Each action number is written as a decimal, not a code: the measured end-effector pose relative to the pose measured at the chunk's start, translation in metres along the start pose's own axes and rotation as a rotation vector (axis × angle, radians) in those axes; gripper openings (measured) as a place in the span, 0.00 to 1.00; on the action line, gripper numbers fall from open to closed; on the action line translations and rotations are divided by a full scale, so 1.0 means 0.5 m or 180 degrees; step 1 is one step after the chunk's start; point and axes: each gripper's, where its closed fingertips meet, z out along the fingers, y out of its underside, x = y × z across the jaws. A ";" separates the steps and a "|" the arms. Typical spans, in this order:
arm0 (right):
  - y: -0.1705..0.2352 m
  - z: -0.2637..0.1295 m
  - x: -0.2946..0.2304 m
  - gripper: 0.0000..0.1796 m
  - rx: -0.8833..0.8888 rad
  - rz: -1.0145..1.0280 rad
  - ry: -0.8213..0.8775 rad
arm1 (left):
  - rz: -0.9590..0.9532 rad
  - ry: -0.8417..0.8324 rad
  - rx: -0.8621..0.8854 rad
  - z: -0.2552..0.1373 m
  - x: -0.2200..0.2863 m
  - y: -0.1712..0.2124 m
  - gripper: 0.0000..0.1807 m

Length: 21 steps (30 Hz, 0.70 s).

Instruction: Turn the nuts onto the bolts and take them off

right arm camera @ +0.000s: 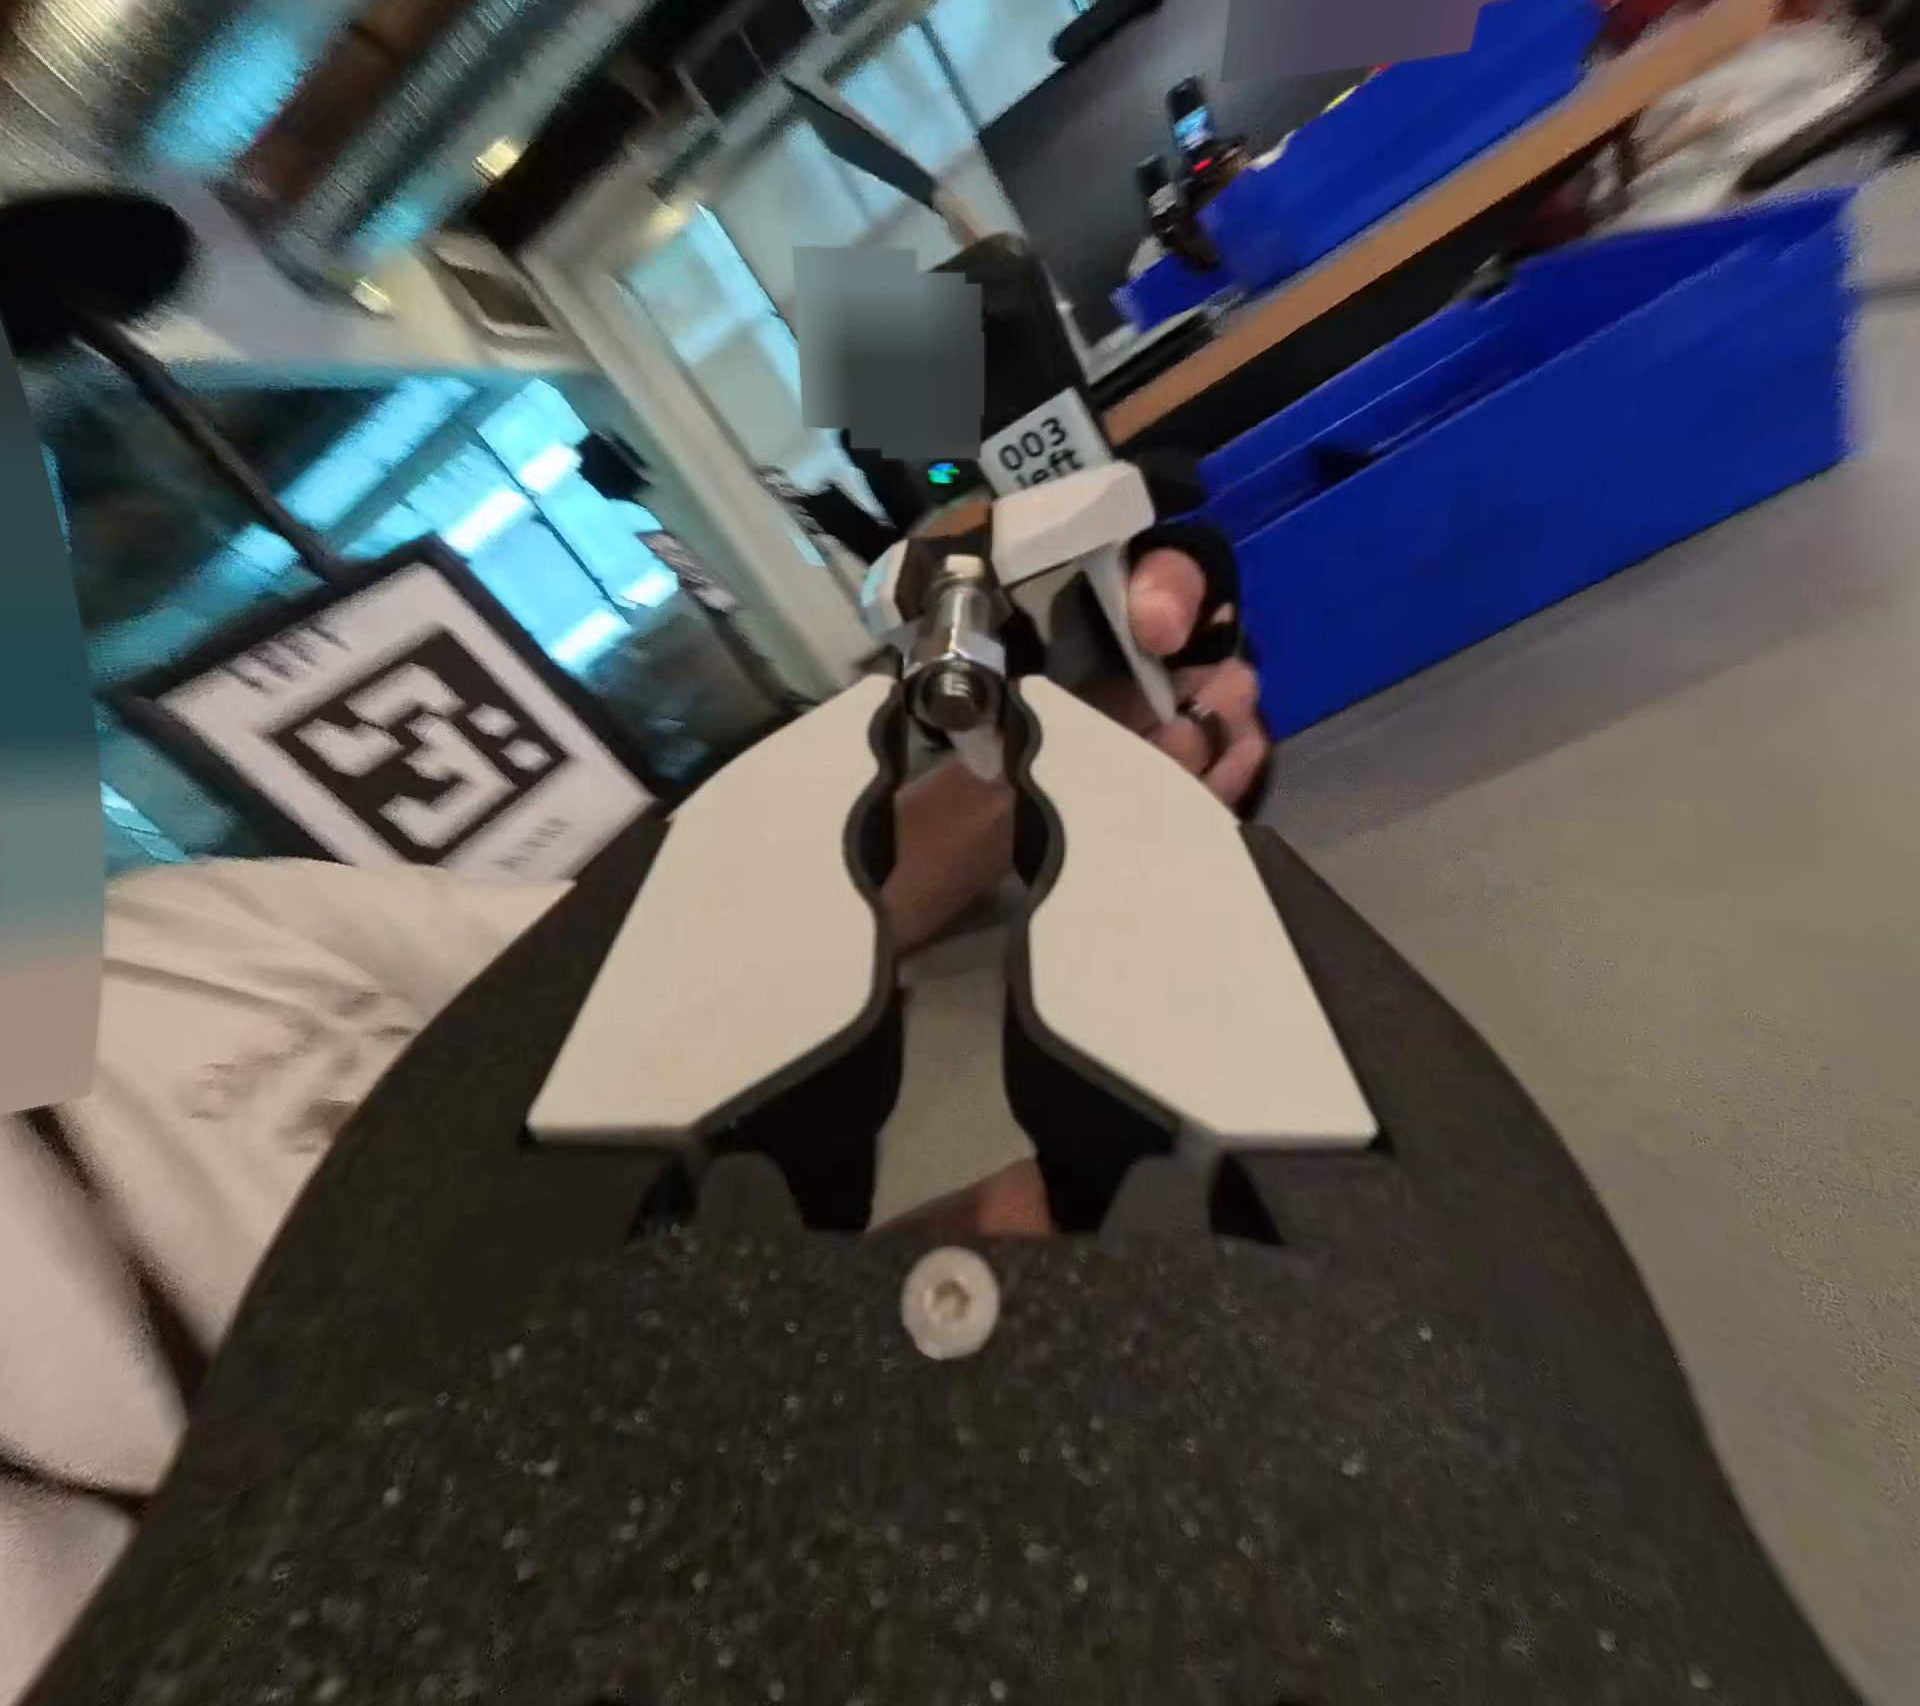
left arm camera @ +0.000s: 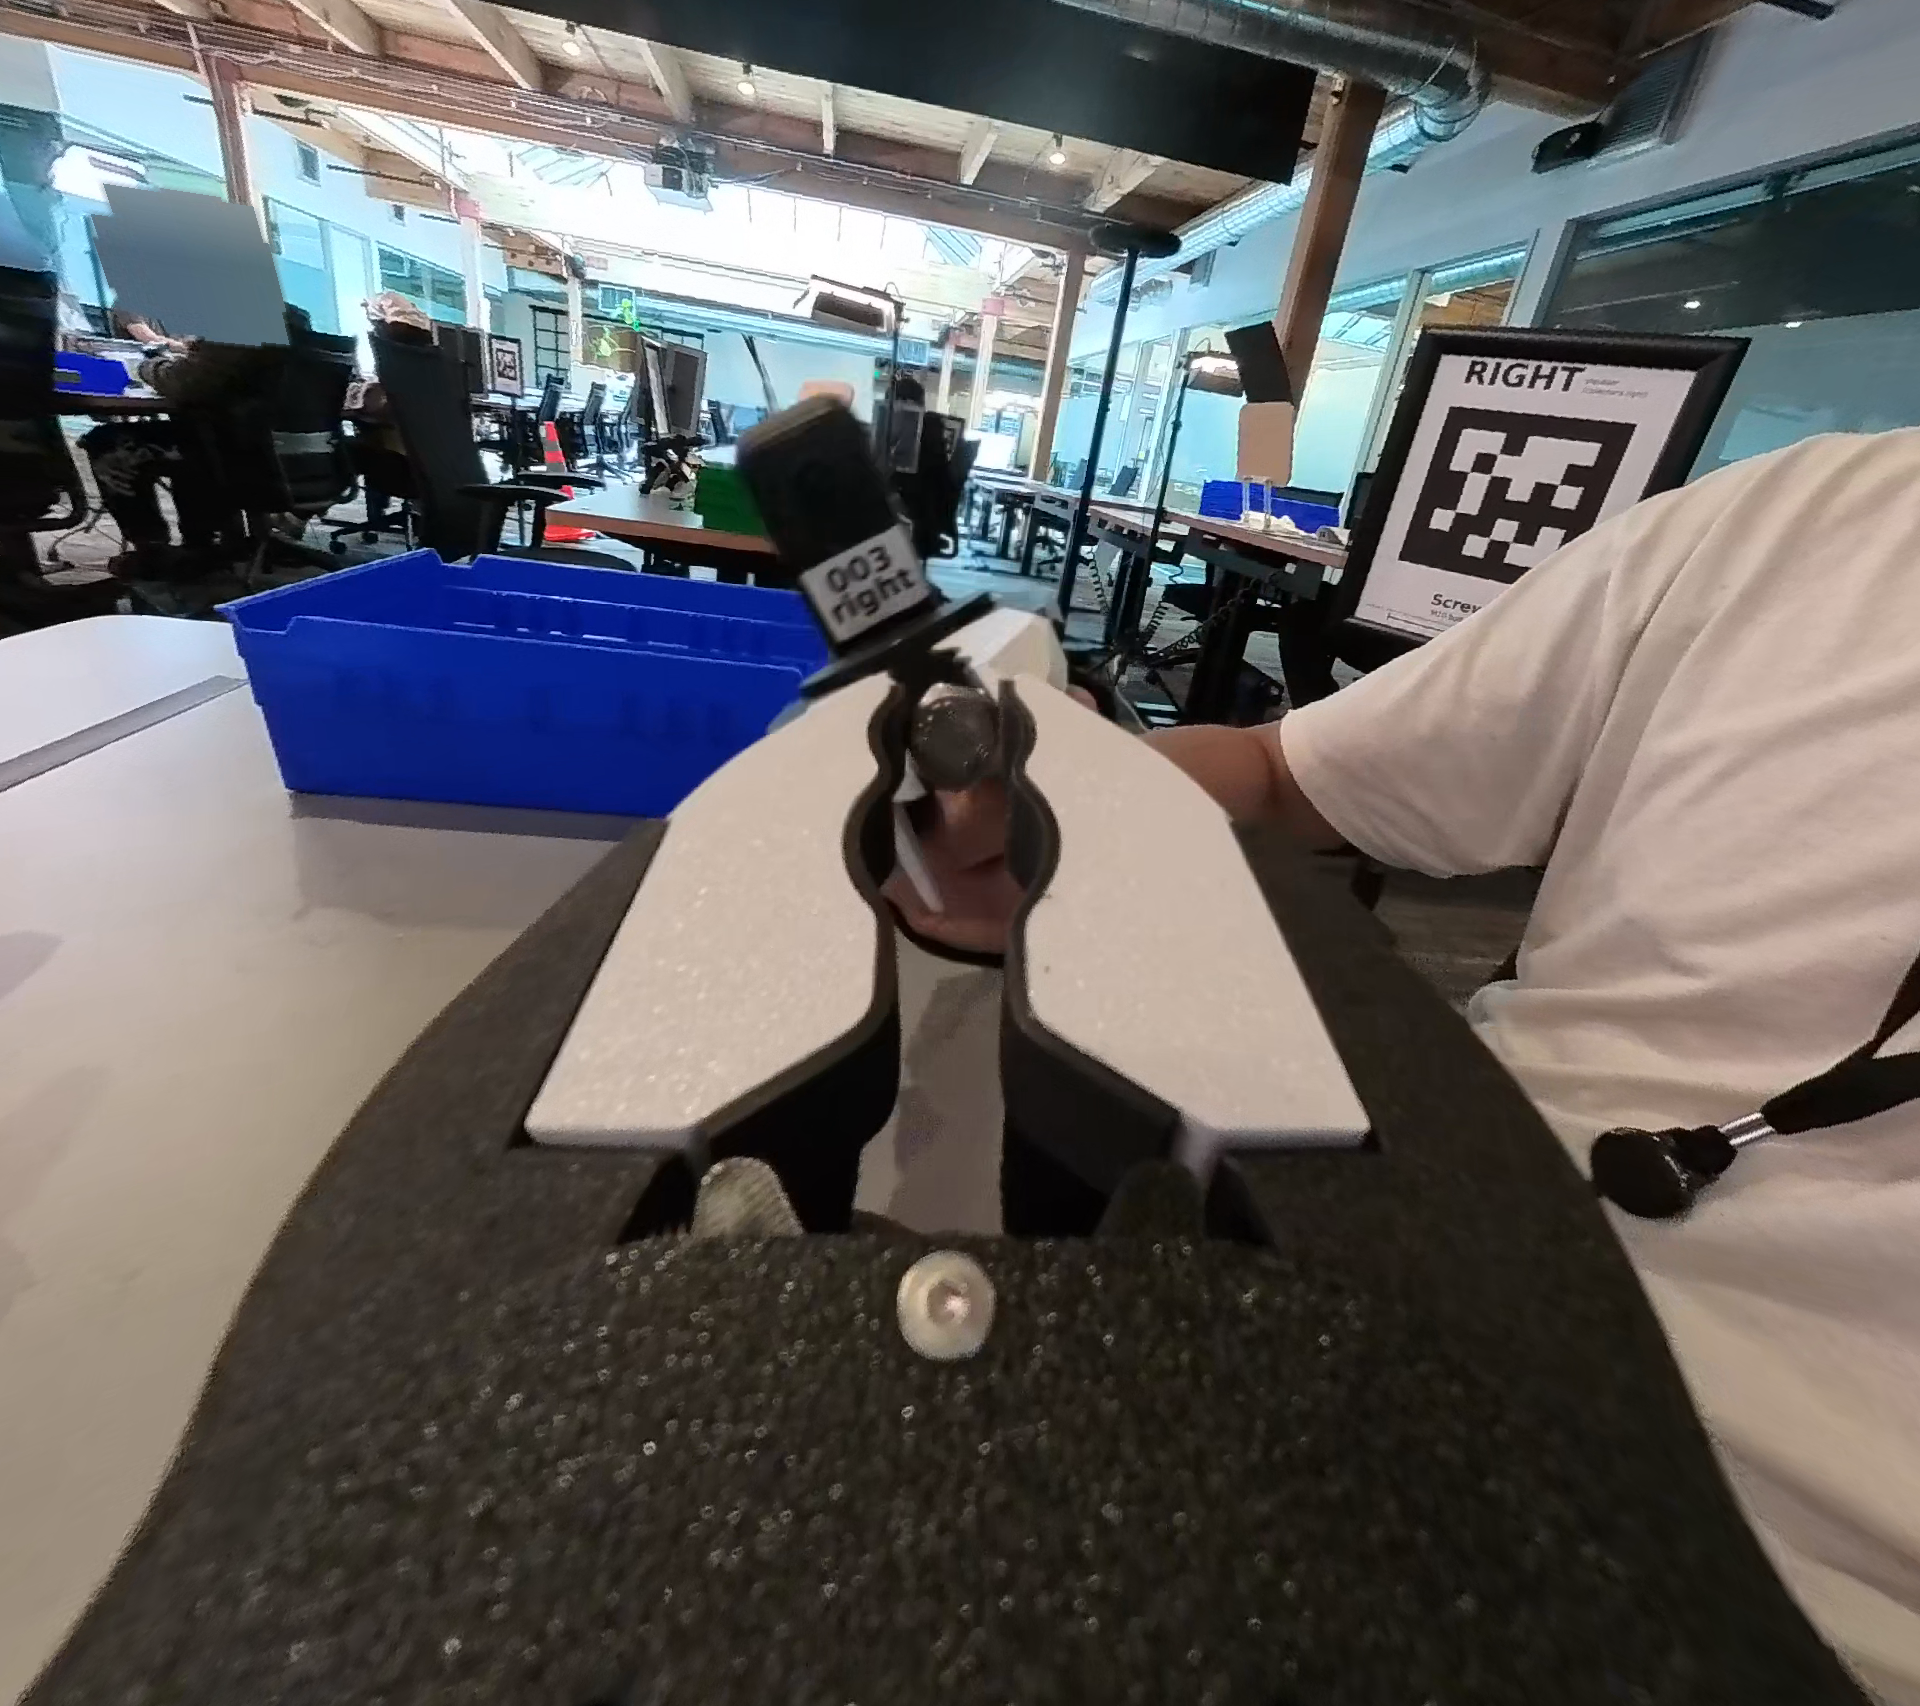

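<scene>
- The left gripper (left arm camera: 954, 747) has its fingers squeezed on the round head of a bolt (left arm camera: 952, 740), right at the tips.
- The right gripper (right arm camera: 951, 700) has its fingers squeezed on a shiny nut (right arm camera: 951, 674) that sits on the end of the same bolt.
- In the right wrist view the bolt points straight at the camera, and the left gripper holds its far end at 12 o'clock.
- Both grippers are up in the air above the grey table (left arm camera: 156, 877), tip to tip.
- A blue bin (left arm camera: 499, 700) sits on the table at 10 o'clock in the left wrist view, and at 2 o'clock in the right wrist view.
- A person in a white shirt (left arm camera: 1662, 825) is at 3 o'clock in the left wrist view.
- A framed sign (left arm camera: 1538, 482) with black and white squares stands behind the person's arm, at 2 o'clock.
- The right wrist view is blurry.
</scene>
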 end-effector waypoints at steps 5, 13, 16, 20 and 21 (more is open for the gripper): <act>0.005 0.000 -0.008 0.14 0.0171 -0.0211 -0.0079 | -0.0015 0.0004 0.0011 -0.001 -0.001 0.000 0.09; -0.012 -0.030 0.040 0.25 -0.0938 -0.4960 0.2350 | -0.0093 0.0052 0.0038 -0.003 0.000 -0.002 0.09; -0.014 -0.018 0.025 0.22 -0.1299 -0.6342 0.2673 | -0.0101 0.0059 0.0011 0.001 0.000 0.003 0.09; -0.017 -0.004 0.019 0.10 -0.1187 -0.6306 0.2693 | -0.0094 0.0094 -0.0015 0.003 0.006 0.005 0.09; -0.019 -0.002 0.018 0.10 -0.1140 -0.6160 0.2634 | -0.0091 0.0094 0.0002 0.003 0.006 0.003 0.09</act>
